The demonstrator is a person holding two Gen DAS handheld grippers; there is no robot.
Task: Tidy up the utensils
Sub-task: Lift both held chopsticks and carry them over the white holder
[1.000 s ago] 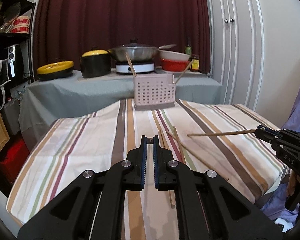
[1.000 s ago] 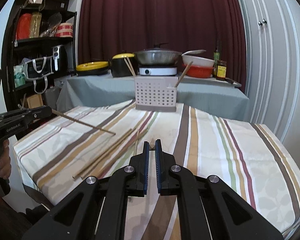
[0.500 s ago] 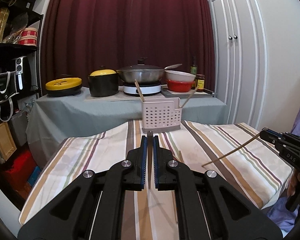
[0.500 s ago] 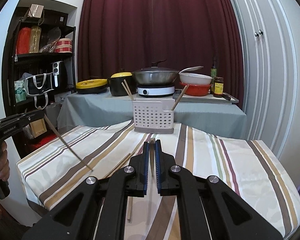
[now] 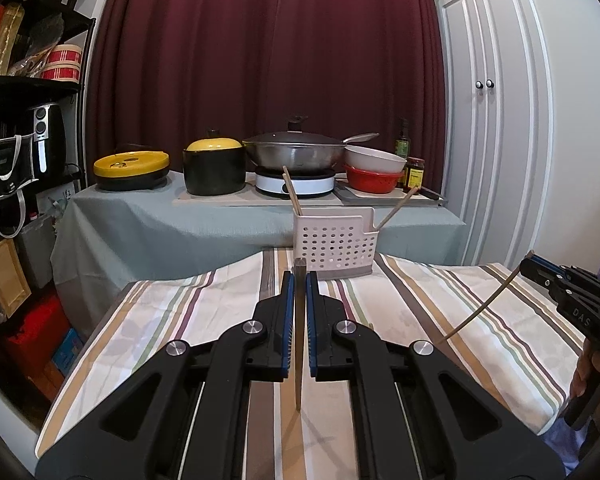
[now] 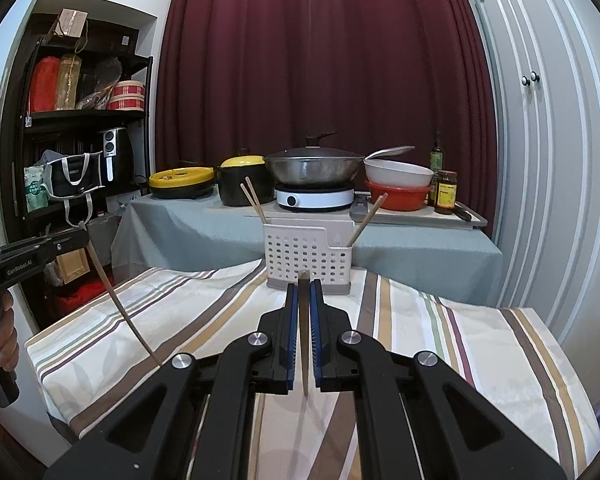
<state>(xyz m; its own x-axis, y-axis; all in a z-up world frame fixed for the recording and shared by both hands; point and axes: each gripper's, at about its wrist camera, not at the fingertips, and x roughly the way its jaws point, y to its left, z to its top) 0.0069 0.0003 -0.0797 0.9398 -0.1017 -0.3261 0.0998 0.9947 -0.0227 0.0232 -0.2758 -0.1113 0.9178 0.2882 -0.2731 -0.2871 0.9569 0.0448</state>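
Left tongs [image 5: 299,280] clamped narrow on 1 chopstick [image 5: 298,344], stick pointing down between blue pads, tip hanging above striped table [image 5: 172,320]. Right tongs [image 6: 305,292] likewise pinched on second chopstick [image 6: 303,344], held above cloth. White perforated utensil holder [image 5: 334,246] stands at far edge of table, ahead of both tongs, well apart. 2 chopsticks lean in its left compartment, 1 in its right. Wok [image 5: 296,152] and yellow-lidded pot [image 5: 214,168] on rear table behind.
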